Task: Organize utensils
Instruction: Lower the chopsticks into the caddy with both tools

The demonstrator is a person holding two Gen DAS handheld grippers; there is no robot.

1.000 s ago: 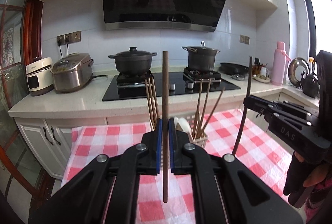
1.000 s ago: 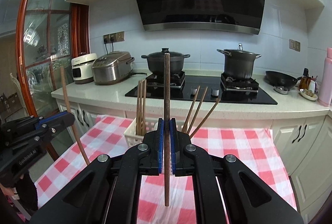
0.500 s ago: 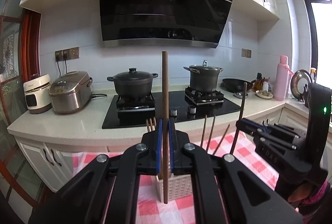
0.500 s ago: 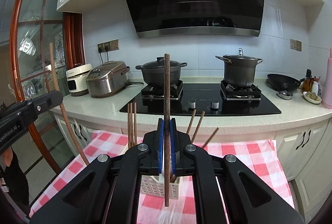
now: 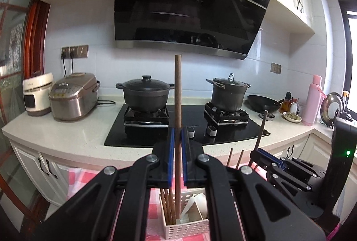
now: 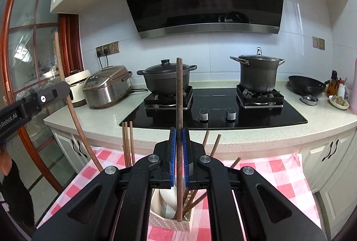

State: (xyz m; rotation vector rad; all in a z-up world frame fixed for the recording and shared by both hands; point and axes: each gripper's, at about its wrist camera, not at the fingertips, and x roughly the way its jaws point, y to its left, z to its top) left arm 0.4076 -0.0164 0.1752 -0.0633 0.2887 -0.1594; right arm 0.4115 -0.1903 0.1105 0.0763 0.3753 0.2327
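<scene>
Both of your claws have carried their loads forward toward the white slotted utensil holder [image 5: 187, 224], which a second ago sat well ahead on the red-and-white checked cloth [image 6: 276, 171] and now fills the bottom centre of both wrist views. Your left claw [image 5: 177, 165] is clamped on a dark wooden chopstick [image 5: 177, 107] held upright, its lower tip at the holder's left compartment beside the chopsticks [image 5: 166, 207] already standing there; whether it has passed the rim you cannot tell. Your right claw [image 6: 179, 162] is likewise clamped on its own upright chopstick [image 6: 179, 95], whose tip sits low among the leaning chopsticks [image 6: 194, 200] at the right of the holder, next to a white spoon [image 6: 167, 198]. Judged from this, you are at the drop-in stage: each stick looks lined up over a slot, and the next move calls for lowering a little before letting go, so neither stick bounces off the rim or tips onto the tabletop. As for writing, the side of the left claw, seen at the left edge of the right wrist view, reads "Robot.AI", the start cut off. A small label on the black hob [image 6: 214, 107] between the knobs is too small to read.
</scene>
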